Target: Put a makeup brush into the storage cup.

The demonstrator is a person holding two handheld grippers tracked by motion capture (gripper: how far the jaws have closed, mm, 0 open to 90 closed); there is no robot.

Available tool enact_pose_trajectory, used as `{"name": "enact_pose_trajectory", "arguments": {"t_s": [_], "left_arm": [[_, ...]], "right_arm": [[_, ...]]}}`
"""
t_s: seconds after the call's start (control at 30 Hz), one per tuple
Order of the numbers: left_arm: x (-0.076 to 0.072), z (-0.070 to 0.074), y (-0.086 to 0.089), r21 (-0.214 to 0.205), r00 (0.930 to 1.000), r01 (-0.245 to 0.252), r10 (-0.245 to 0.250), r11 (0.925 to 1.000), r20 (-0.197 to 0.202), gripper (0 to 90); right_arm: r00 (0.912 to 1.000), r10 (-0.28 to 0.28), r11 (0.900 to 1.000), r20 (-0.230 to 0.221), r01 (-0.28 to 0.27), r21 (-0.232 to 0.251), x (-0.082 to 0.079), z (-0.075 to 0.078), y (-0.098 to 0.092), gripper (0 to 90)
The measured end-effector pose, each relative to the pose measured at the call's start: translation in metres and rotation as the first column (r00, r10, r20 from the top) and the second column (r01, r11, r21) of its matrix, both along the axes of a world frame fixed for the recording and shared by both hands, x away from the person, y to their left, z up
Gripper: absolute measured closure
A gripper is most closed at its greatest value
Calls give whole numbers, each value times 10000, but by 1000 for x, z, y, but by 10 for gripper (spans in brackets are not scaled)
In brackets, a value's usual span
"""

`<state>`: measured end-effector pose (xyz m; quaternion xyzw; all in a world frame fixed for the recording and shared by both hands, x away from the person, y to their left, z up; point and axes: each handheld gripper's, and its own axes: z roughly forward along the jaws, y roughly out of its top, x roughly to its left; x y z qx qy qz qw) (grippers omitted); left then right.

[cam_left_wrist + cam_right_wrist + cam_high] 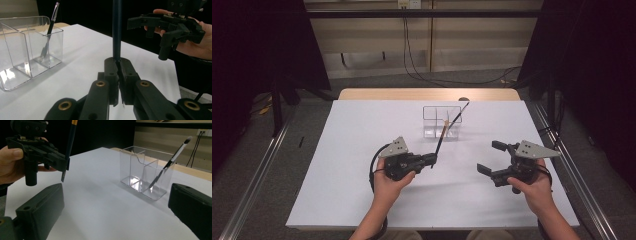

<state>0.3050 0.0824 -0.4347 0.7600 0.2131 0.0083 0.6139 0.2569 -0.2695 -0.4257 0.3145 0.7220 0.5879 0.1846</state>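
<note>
Dark slim pencil (pixel 440 142) pinched low in my left gripper (pixel 119 65); right gripper (pixel 490 156) gaping; risking pivot, missing clear acrylic organizer (pixel 432 114).

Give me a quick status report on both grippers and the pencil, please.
Left gripper shut on pencil. Right gripper open, holding nothing. Clear organizer holds one pen. Nothing in the way.

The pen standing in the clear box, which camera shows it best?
The right gripper view: the pen leans whole in the end compartment of the clear box. The left gripper view cuts off its top; the high view shows it small and thin.
</note>
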Motion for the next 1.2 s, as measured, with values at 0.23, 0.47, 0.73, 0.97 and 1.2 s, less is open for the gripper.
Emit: {"name": "enact_pose_trajectory", "arguments": {"t_s": [0.23, 0.47, 0.73, 0.97, 1.2], "left_arm": [[0, 0, -1, 77, 10000, 5, -5, 10000, -2, 858], [-1, -1, -2, 101, 10000, -16, 16, 9999, 60, 858], [0, -2, -4, 145, 10000, 32, -33, 9999, 66, 858], [-1, -4, -6, 217, 10000, 58, -59, 9997, 46, 858], [-1, -5, -9, 250, 9999, 105, -106, 9996, 16, 858]], "right_arm": [[10000, 70, 9999, 29, -70, 119, 4, 3, 8, 13], [9997, 237, 9992, 77, -240, 314, 7, 9, 20, 47], [9987, 509, 9981, 34, -510, 356, 12, 14, 31, 87], [9969, 788, 9959, -50, -785, 451, 15, 17, 43, 136], [9959, 903, 9933, -41, -897, 723, 18, 18, 51, 219]]}}
